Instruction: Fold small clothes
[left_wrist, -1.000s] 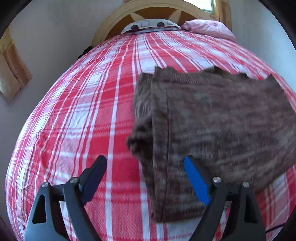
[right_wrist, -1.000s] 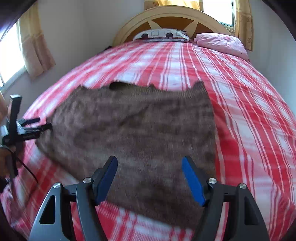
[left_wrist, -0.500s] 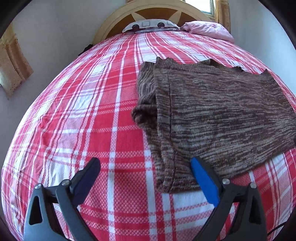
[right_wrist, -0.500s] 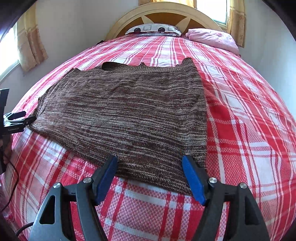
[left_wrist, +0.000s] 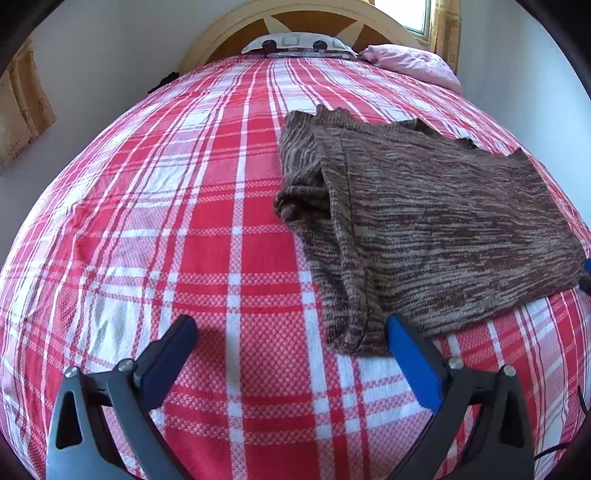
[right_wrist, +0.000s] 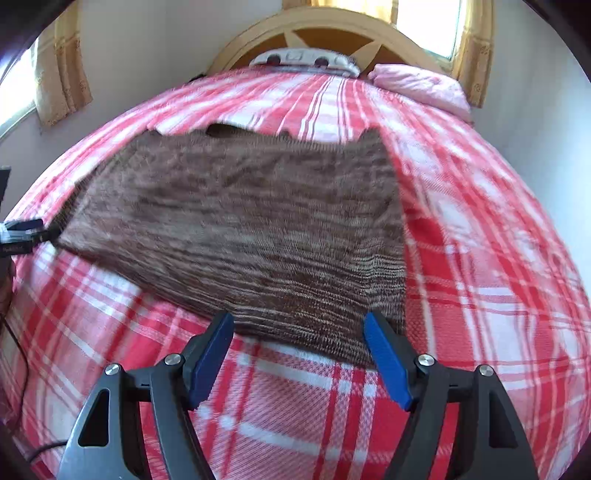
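A brown marled knit sweater (left_wrist: 436, 229) lies flat on the red and white plaid bed (left_wrist: 184, 229), with a sleeve folded in along its left side. My left gripper (left_wrist: 291, 343) is open and empty, just short of the sweater's near left corner. In the right wrist view the sweater (right_wrist: 251, 221) lies ahead, and my right gripper (right_wrist: 299, 343) is open and empty at its near hem. The left gripper (right_wrist: 22, 236) shows at the far left of that view.
A wooden headboard (left_wrist: 306, 22) with a patterned pillow (left_wrist: 295, 44) and a pink pillow (left_wrist: 413, 62) stands at the far end. Curtains (right_wrist: 62, 77) and windows flank the bed. White walls lie on both sides.
Both grippers have drawn back from the sweater toward the near edge of the bed, both staying open. The sweater has settled flat.
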